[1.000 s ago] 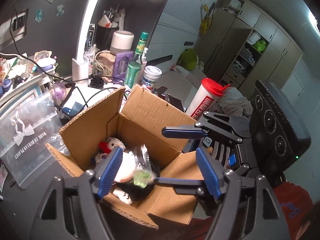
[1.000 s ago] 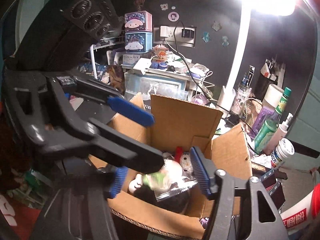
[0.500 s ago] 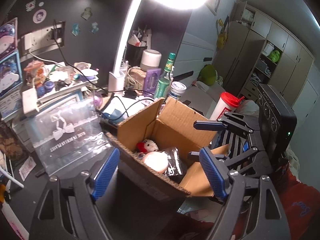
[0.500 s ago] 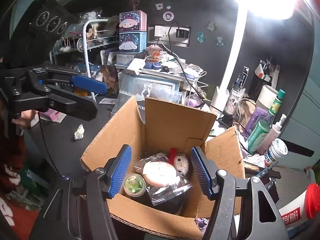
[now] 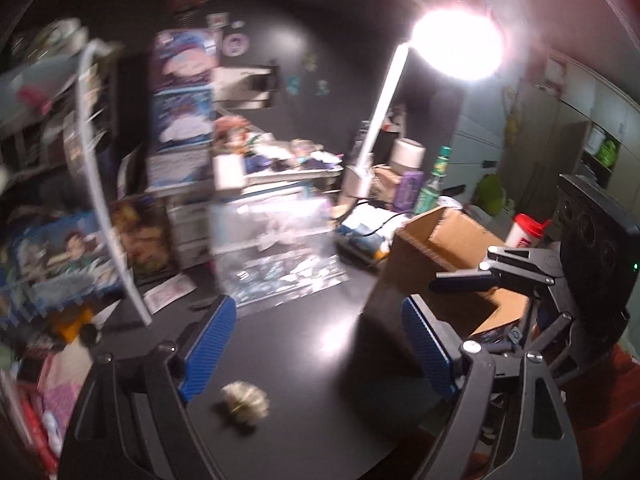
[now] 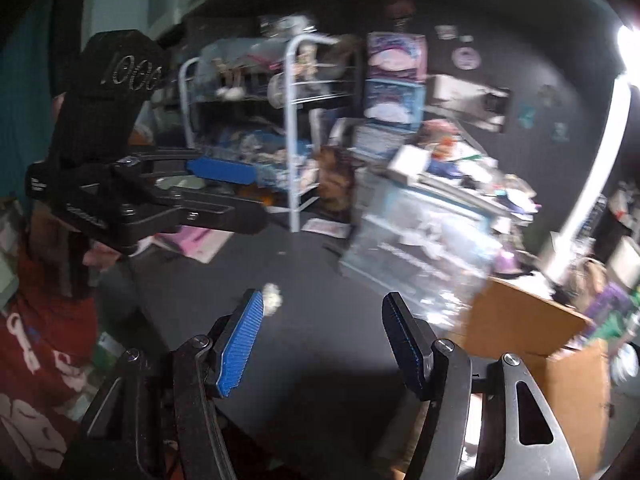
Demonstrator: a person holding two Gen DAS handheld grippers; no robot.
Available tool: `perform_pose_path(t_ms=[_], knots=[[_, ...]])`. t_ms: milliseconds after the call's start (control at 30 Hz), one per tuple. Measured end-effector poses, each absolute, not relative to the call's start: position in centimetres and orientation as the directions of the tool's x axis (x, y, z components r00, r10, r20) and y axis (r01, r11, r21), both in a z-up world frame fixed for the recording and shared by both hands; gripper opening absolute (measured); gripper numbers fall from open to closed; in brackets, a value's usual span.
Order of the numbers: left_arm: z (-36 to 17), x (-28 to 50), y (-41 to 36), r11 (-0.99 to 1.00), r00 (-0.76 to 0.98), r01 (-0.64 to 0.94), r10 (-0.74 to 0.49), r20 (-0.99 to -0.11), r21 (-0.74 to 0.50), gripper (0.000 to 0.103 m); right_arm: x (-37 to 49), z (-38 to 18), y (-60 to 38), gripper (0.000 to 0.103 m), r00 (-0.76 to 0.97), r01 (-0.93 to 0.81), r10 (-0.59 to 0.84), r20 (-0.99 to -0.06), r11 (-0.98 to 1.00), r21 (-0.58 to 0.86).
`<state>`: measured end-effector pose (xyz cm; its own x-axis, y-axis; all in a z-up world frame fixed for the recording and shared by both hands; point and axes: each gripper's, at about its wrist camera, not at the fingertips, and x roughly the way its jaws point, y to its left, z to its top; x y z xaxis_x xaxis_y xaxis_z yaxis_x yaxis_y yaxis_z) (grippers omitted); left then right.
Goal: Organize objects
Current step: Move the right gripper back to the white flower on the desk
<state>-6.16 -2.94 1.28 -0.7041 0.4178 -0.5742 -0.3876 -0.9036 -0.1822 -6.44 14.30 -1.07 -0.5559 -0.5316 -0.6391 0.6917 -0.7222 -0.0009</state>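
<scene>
Step in hand: both grippers face the small crumpled whitish object lying loose on the black desk, left of the open brown cardboard box. Left gripper has just been opening, jaws wide, nothing between them. Right gripper stands half open, empty. Next move calls for lowering over the object. Ample clear desk surrounds it; clutter lines the far edge.

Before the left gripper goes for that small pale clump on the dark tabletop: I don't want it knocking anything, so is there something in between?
Nothing visible. The pale clump lies alone on bare black tabletop just ahead of the open left gripper; the cardboard box stands off to the right.
</scene>
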Motion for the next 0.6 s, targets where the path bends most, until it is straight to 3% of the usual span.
perform_pose_path(t_ms=[267,600], knots=[[-4.4,-4.9,-10.7,-0.957,-0.707,-0.222,0.292,-0.644,-0.189,0.083,-9.3,-9.4,5.4,0.059,-0.369,0.763,-0.554,-0.746,-0.639,0.097],[-9.5,-4.5,-14.6,-0.964,-0.667,-0.135,0.259,-0.699,-0.229,0.083,-13.7,-16.0,2.2,0.050,-0.378,0.727,-0.439,-0.815,-0.686,0.032]])
